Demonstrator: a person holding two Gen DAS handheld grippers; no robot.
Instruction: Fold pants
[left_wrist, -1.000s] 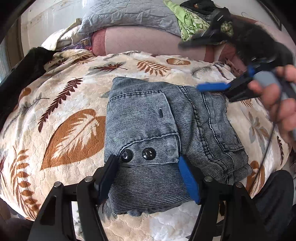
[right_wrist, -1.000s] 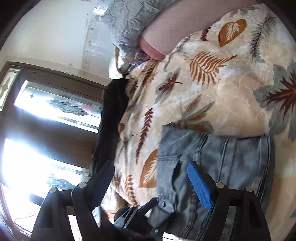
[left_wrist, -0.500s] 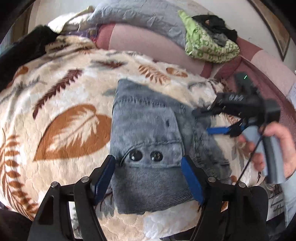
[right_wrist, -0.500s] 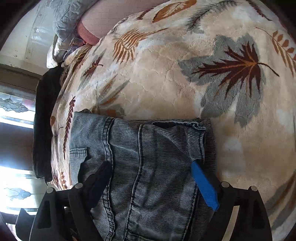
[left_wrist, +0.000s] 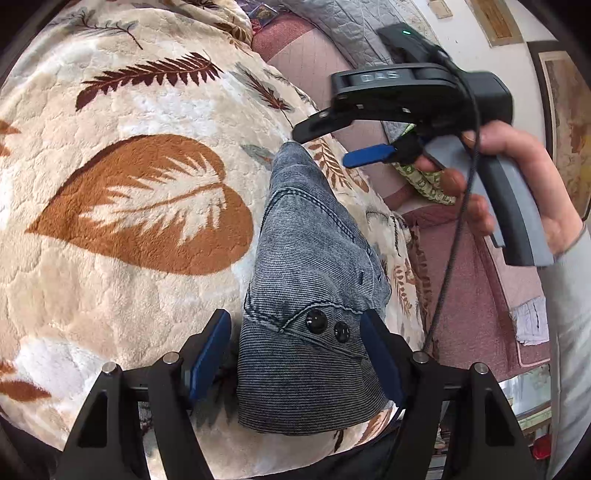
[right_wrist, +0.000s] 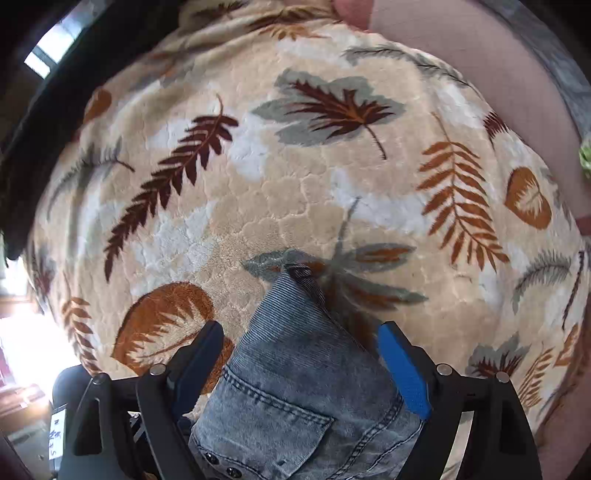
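The folded jeans (left_wrist: 314, 295) lie on the leaf-print blanket (left_wrist: 110, 240) lengthwise away from the left tool (left_wrist: 295, 354), whose spread fingers straddle the near buttoned end ungripped, while the right tool (right_wrist: 299, 369), closing, straddles the far end.

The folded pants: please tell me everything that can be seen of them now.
The folded pants are grey-blue washed denim with a fine ribbed look, darker stitched seams, a patch pocket and two dark round buttons. They lie as a compact bundle on the leaf-patterned blanket. The left gripper straddles the buttoned end, jaws open. The right gripper is above the far end, jaws closing, not pressing.
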